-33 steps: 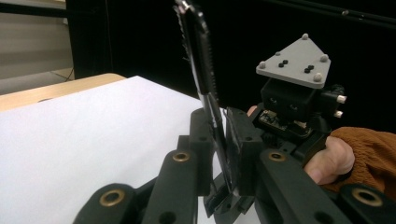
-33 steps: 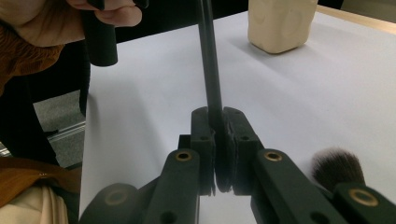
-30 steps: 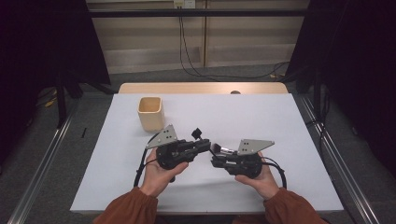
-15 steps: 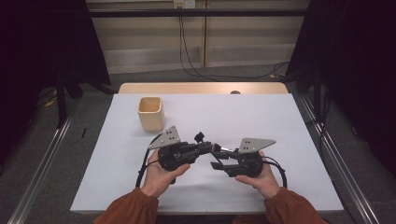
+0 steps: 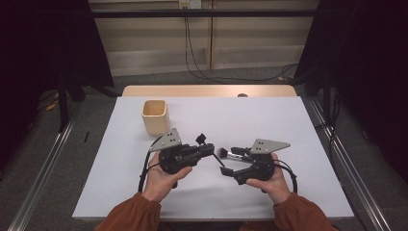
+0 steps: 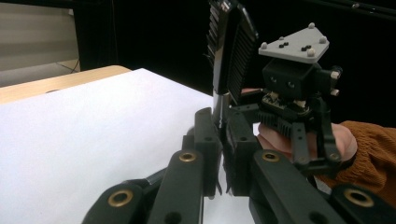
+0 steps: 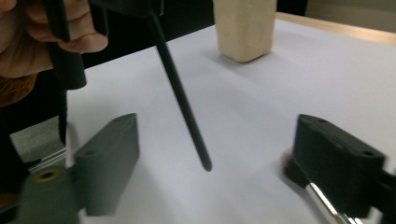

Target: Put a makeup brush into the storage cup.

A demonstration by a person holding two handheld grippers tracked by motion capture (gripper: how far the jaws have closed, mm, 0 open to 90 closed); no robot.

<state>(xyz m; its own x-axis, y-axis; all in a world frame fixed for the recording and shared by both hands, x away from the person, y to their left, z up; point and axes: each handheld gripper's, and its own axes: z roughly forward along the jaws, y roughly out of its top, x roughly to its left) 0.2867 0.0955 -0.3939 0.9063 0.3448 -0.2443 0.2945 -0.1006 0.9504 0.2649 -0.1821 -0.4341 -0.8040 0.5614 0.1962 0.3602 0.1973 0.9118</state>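
Left tongs (image 5: 210, 149) are clamped on a thin black rod (image 7: 180, 95). It slants down out of the grip, with its free tip hanging just above the counter (image 5: 269, 125) in the gap between the right tongs' jaws. Right tongs (image 5: 229, 161) have just been opening and now stand wide apart with nothing gripped. A brush (image 5: 231, 154) with a silver ferrule lies along one of their jaws, bristles toward 9 o'clock facing the left tongs. I can't tell whether it rests on that jaw or on the counter. Both sit near the counter's middle, and the cup (image 5: 155, 117) stands well apart at about 10 o'clock from the left tongs. Risk 1: the brush is loose and round, so any nudge from the right jaw could roll it or flick it toward the 6 o'clock edge. Risk 2: the two tongs are nose to nose. If the right pair closes from here, it may bite the rod tip rather than the brush and lever the rod in the left grip. Risk 3: the rod is thin and appears held near one end, so it looks prone to pivoting or slipping when swung toward the cup. Risk 4: the cup looks light, so a slanted rod hitting its rim could tip it or push it toward 12 o'clock. I'd separate the tongs before closing either.
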